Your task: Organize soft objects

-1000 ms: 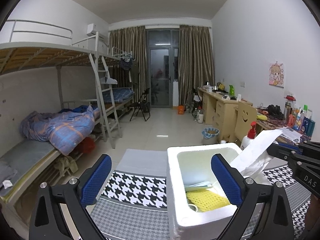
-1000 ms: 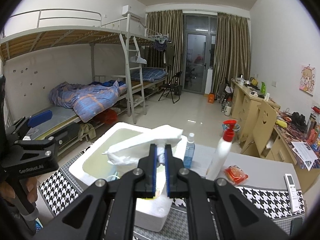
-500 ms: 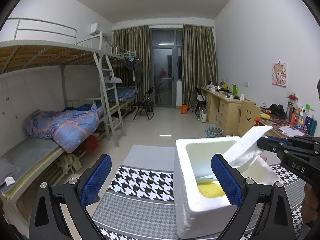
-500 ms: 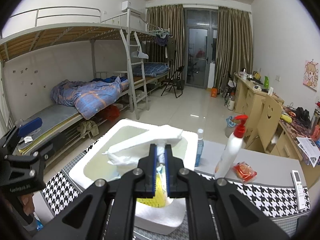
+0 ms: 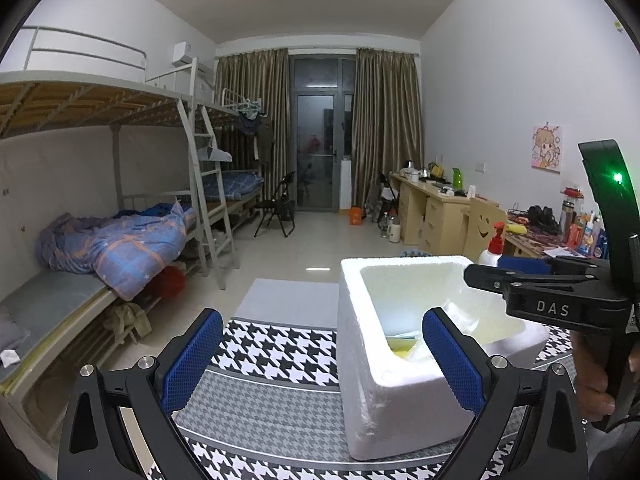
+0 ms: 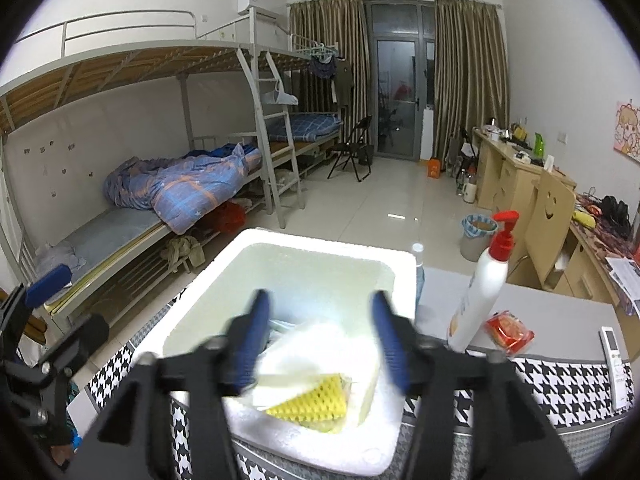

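Your right gripper (image 6: 320, 344) has just been opening, fingers wide, empty; the white tissue pack (image 6: 316, 354) lies below them inside the white foam box (image 6: 320, 240).

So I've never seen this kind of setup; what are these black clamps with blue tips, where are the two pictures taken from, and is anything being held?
There is no robot. A person holds a hand-held clamp in each hand, each with a camera looking along its two fingers. One picture comes from the left gripper, the other from the right gripper. On the checked tablecloth stands a white foam box. The right fingers have just been opening; the white tissue pack lies in the box over a yellow sponge, no longer gripped. The left gripper is open and holds nothing. A pump bottle stands beside the box.
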